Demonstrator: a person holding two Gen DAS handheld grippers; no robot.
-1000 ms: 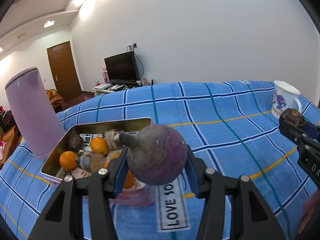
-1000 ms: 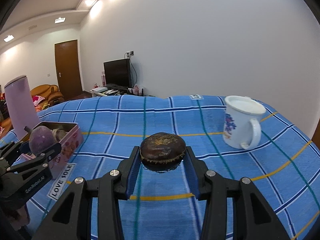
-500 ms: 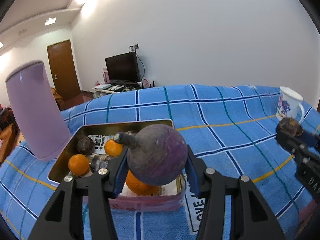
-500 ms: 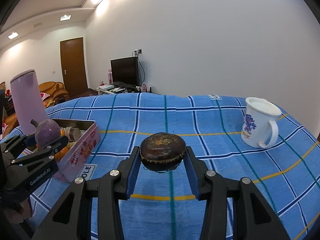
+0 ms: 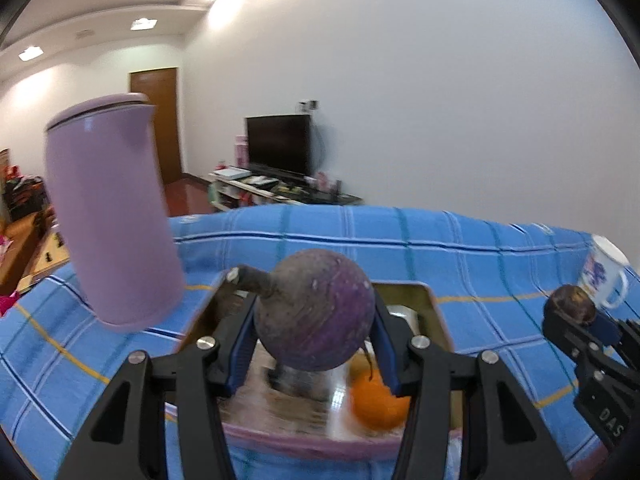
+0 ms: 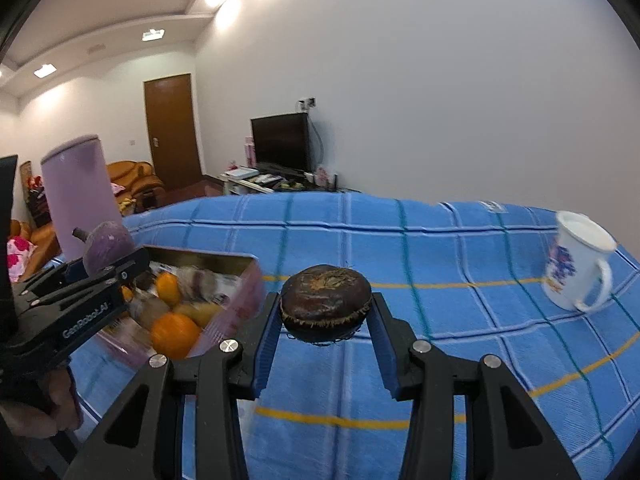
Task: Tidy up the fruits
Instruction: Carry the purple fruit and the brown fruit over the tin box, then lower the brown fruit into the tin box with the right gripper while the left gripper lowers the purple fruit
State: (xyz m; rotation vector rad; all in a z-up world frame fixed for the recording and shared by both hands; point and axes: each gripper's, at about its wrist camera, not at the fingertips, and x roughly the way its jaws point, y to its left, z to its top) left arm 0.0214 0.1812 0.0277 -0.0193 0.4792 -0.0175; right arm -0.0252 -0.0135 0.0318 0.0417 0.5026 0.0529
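Observation:
My left gripper [image 5: 314,328] is shut on a round purple fruit with a stem [image 5: 314,312] and holds it right above the open pink tin [image 5: 304,442]. The tin holds oranges [image 5: 376,406] and several darker fruits. In the right wrist view the same left gripper [image 6: 98,270] shows at the left over the tin [image 6: 236,300], still clamping the purple fruit [image 6: 108,246]. My right gripper [image 6: 326,316] is shut on a flat dark brown fruit [image 6: 326,306] above the blue cloth, to the right of the tin. It also shows at the right edge of the left wrist view [image 5: 572,312].
A tall lilac flask [image 5: 110,212] stands just left of and behind the tin. A white mug with a blue flower print [image 6: 578,262] sits at the right on the blue checked cloth [image 6: 440,248]. A hand [image 6: 44,408] grips the left tool's handle.
Both grippers have travelled left with their fruits. The purple fruit has gone from beside the tin's right end to over its middle, and the brown fruit has come closer to the tin.

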